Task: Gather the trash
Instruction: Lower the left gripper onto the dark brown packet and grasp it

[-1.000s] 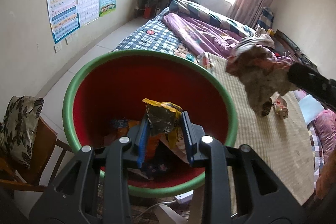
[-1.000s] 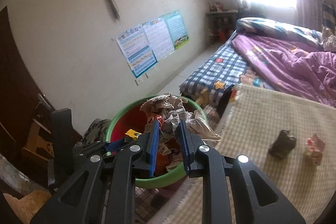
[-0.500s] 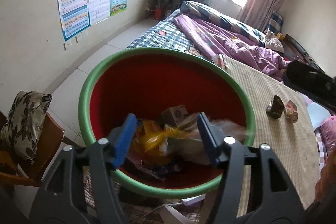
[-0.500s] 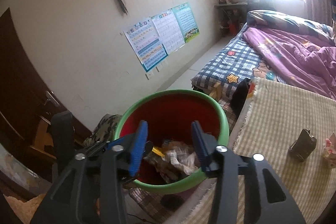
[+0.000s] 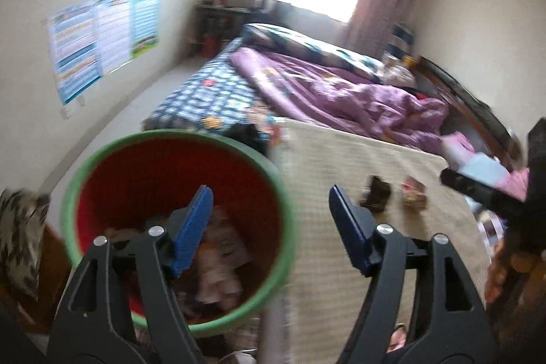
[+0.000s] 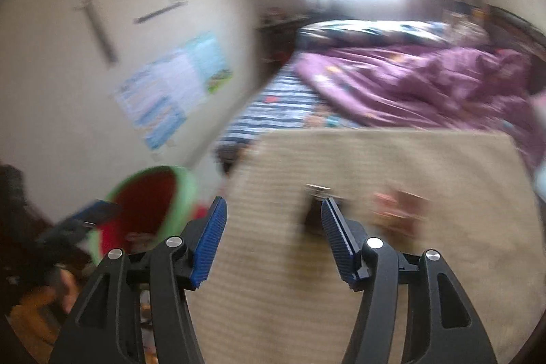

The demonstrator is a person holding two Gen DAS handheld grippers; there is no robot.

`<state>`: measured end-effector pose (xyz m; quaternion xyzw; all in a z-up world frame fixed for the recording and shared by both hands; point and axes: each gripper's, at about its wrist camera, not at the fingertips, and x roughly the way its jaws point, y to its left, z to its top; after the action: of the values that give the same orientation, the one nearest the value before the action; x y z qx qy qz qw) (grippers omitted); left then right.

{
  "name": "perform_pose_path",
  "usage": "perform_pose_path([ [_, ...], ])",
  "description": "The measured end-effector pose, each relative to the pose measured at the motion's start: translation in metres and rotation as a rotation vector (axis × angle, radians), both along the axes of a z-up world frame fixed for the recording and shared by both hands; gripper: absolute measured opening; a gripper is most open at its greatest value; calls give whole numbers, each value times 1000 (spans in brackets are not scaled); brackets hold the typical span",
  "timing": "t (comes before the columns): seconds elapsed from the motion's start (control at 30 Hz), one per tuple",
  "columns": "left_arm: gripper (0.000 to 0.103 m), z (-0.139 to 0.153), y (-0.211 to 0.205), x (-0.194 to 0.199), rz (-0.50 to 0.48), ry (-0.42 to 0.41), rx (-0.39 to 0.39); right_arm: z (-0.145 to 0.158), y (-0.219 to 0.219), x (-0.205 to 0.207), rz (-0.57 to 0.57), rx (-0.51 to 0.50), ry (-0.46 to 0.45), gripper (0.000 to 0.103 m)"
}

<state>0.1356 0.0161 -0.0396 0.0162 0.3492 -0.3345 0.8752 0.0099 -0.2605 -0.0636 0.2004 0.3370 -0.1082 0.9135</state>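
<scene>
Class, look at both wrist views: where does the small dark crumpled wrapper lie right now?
The small dark crumpled wrapper lies on the beige woven mat on the bed, just left of a pinkish scrap, right of the green-rimmed red bin.

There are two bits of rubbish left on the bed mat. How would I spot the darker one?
Find the beige woven mat spread over the near end of the bed, right of the green-rimmed red bin. Two scraps lie side by side; the dark brown crumpled wrapper is nearer the bin, its neighbour pinkish.

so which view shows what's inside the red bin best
The left wrist view. It looks down into the red bin, with crumpled trash visible at the bottom despite blur. The right wrist view catches only the bin's green rim and a sliver of red wall at its left edge, smeared; the contents are barely visible.
</scene>
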Motion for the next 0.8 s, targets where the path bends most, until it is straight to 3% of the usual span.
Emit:
perform_pose_path([
  [0.1,78,-4,-38,-7,-91,19,9,-16,-37,-28,-110,41,42,57],
  [0.23,79,-29,-101,-6,-205,87,42,-28,-65,-53,-193,87,58,57],
  [0.43,79,-70,-181,-5,-279,142,133,-37,-83,-69,-207,126,70,58],
  [0.6,78,-99,-212,-3,-282,184,199,-42,-94,-60,-175,131,82,62],
  [0.63,75,-104,-215,-2,-274,194,213,-43,-93,-55,-165,132,84,62],
  [0.7,55,-110,-217,0,-260,223,221,-45,-96,-49,-143,130,89,63],
  [0.8,46,-111,-215,1,-242,220,221,-50,-98,-37,-113,131,98,63],
])
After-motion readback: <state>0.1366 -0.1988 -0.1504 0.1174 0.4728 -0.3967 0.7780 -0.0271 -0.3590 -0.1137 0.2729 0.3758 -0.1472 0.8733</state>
